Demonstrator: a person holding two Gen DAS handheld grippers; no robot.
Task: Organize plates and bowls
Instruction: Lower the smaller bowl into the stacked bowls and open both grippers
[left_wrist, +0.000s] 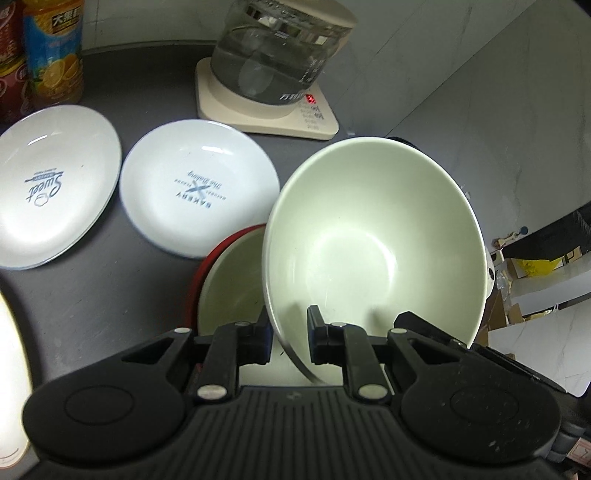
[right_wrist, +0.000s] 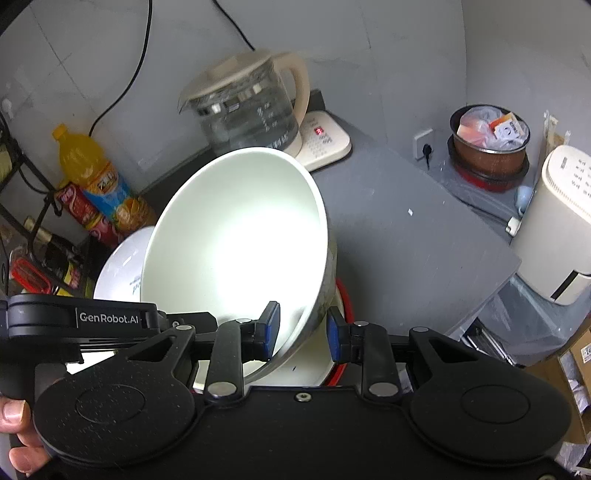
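A large white bowl (left_wrist: 373, 243) hangs tilted above the grey counter, its open side facing both cameras. My left gripper (left_wrist: 290, 325) is shut on its near rim, one finger inside and one outside. My right gripper (right_wrist: 303, 328) is shut on the same bowl (right_wrist: 236, 236), its blue pads pinching the rim further along. Under the held bowl sits a red-rimmed bowl (left_wrist: 229, 280) with a white inside, mostly hidden. Two white printed plates (left_wrist: 55, 184) (left_wrist: 199, 192) lie side by side to the left. A hand shows at the lower left of the right wrist view.
A glass kettle (left_wrist: 273, 55) on its cream base stands at the back of the counter (right_wrist: 406, 221). Drink bottles (left_wrist: 51, 48) stand at the back left. The counter edge drops off to the right, where a waste bin (right_wrist: 487, 147) and a white appliance (right_wrist: 557, 221) stand.
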